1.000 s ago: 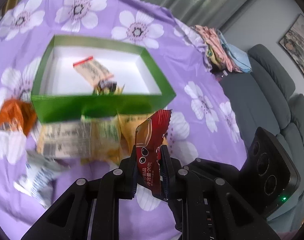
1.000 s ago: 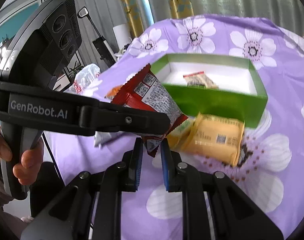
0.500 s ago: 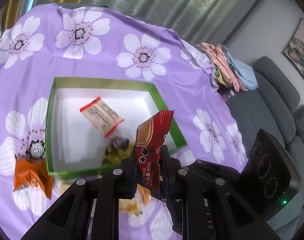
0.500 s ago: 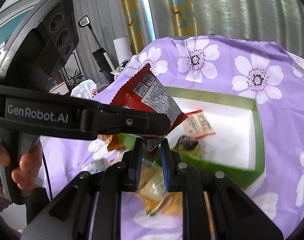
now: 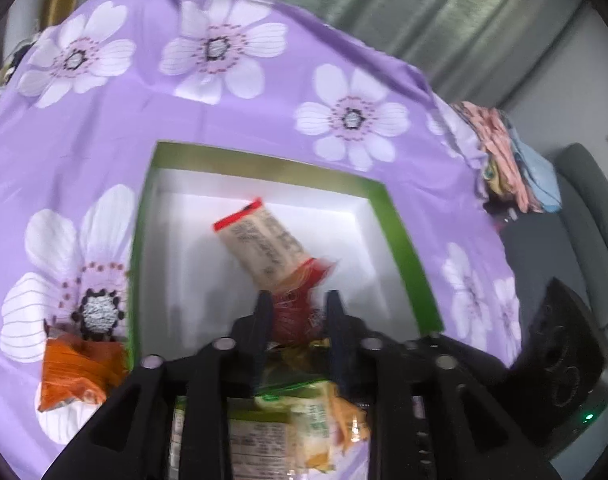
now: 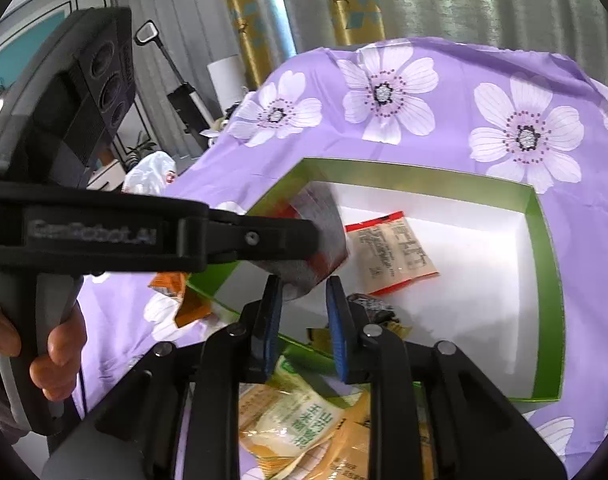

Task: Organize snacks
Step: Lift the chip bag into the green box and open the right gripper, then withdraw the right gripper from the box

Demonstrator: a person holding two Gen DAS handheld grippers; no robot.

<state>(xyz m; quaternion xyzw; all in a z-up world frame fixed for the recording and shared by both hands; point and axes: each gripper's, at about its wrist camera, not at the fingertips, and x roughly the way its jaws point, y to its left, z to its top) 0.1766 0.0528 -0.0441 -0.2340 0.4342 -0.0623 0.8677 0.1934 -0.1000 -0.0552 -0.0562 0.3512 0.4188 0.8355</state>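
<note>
A green box (image 5: 403,248) with a white inside sits on the purple flowered cloth, also in the right wrist view (image 6: 543,280). A beige packet with red ends (image 5: 264,248) (image 6: 391,256) lies in it. A blurred red snack packet (image 5: 298,308) hangs over the box's near side between the jaws of my left gripper (image 5: 298,320), which are opening and loose around it. In the right wrist view the same red packet (image 6: 315,240) has its lower corner between the jaws of my right gripper (image 6: 304,316), also opening. The left gripper's arm (image 6: 144,236) crosses that view, and its tip covers part of the packet.
An orange packet (image 5: 78,372) lies left of the box. Yellow-green packets (image 6: 304,420) lie in front of it under the fingers. A dark wrapped sweet (image 6: 371,308) sits in the box's near corner. Folded clothes (image 5: 503,160) and a grey sofa (image 5: 575,240) are at the right.
Both grippers have carried the red packet from in front of the box to above its inside. Their jaws, shut on it before, have now parted and the packet blurs.
</note>
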